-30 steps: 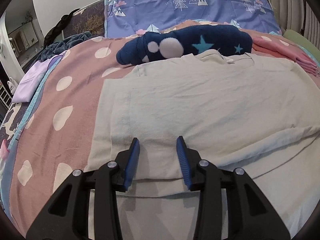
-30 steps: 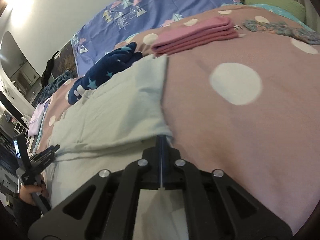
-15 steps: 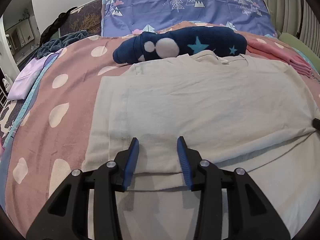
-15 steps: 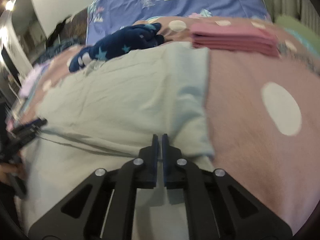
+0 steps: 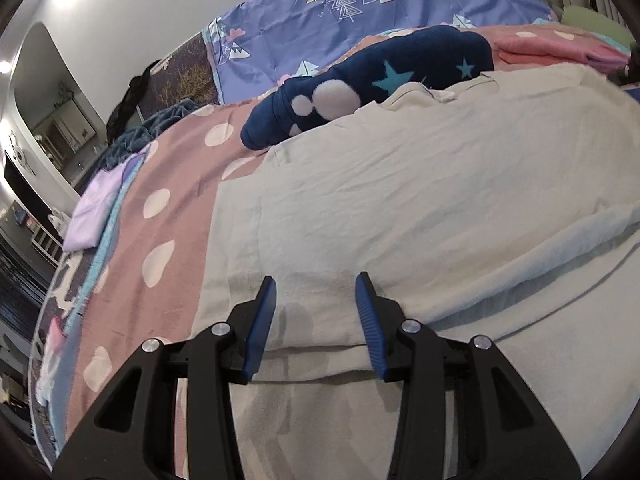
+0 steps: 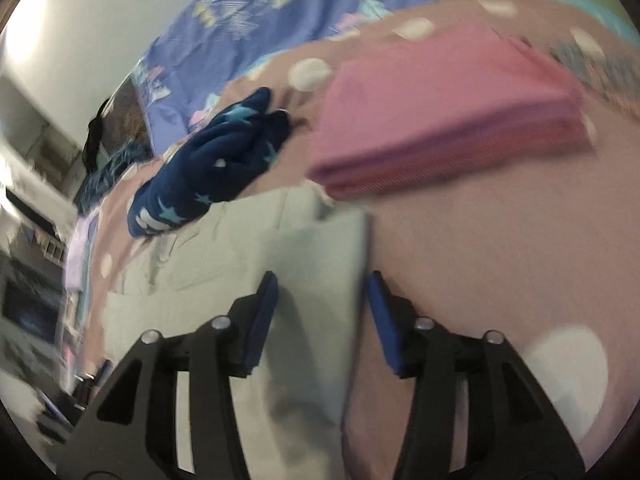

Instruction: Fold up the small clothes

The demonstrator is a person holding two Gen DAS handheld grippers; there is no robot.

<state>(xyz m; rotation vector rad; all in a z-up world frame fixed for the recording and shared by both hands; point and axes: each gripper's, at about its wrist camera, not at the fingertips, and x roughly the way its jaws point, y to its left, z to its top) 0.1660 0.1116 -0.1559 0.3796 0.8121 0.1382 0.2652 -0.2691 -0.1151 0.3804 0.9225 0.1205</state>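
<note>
The pale shirt (image 5: 400, 184) is spread flat for folding; left gripper (image 5: 316, 312) and right gripper (image 6: 320, 308) are held wide, gripping nothing.

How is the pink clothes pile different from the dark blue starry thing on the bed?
The pink pile is folded flat with straight edges; the dark blue starry thing is a soft, rumpled bundle. The pink pile is plain; the blue one has stars and white spots. The blue one touches the pale shirt at its collar. Both lie on the spotted blanket.
</note>
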